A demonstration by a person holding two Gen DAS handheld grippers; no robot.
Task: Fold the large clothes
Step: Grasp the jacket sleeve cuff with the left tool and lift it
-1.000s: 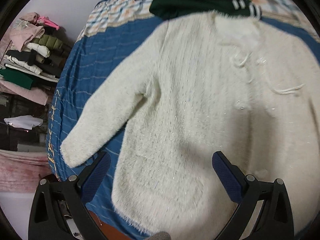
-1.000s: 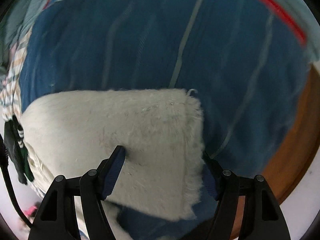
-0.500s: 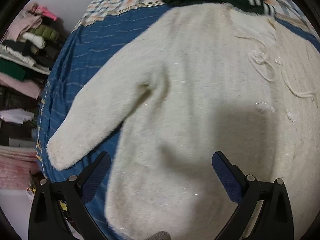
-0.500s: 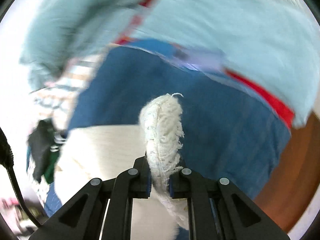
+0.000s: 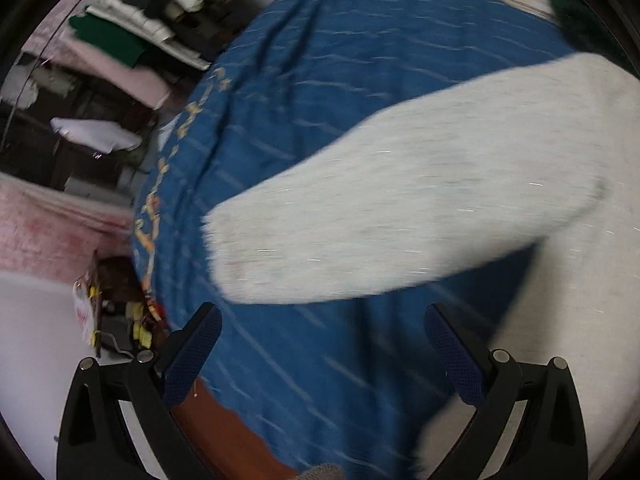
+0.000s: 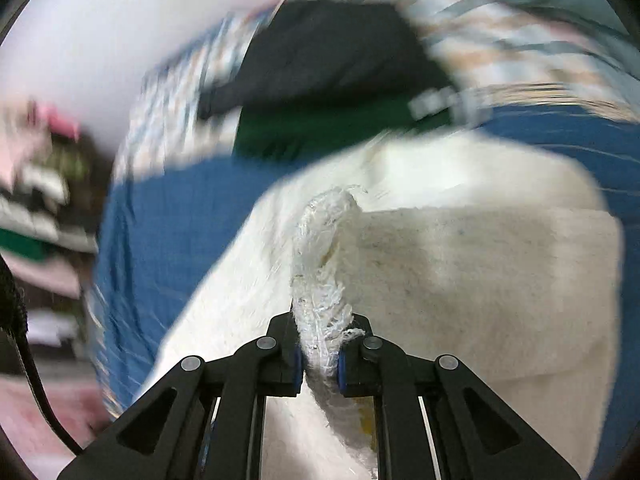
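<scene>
A fluffy white sweater (image 5: 500, 152) lies on a blue bedspread (image 5: 320, 92). Its left sleeve (image 5: 360, 236) stretches out toward the bed's left edge. My left gripper (image 5: 320, 356) is open and empty, hovering just below the sleeve's cuff over the bedspread. My right gripper (image 6: 318, 364) is shut on the frayed cuff of the right sleeve (image 6: 320, 280) and holds it over the sweater's body (image 6: 460, 280), the sleeve lying across it. The right wrist view is blurred.
A dark green and black garment (image 6: 320, 92) lies at the sweater's neck end. Shelves of folded clothes (image 5: 132, 40) stand beyond the bed's left side. The wooden bed edge (image 5: 224, 428) and floor clutter (image 5: 120, 312) sit under my left gripper.
My right gripper closed on the right cuff and carried it up and over the sweater's body. My left gripper swung left from over the body to the left sleeve's cuff.
</scene>
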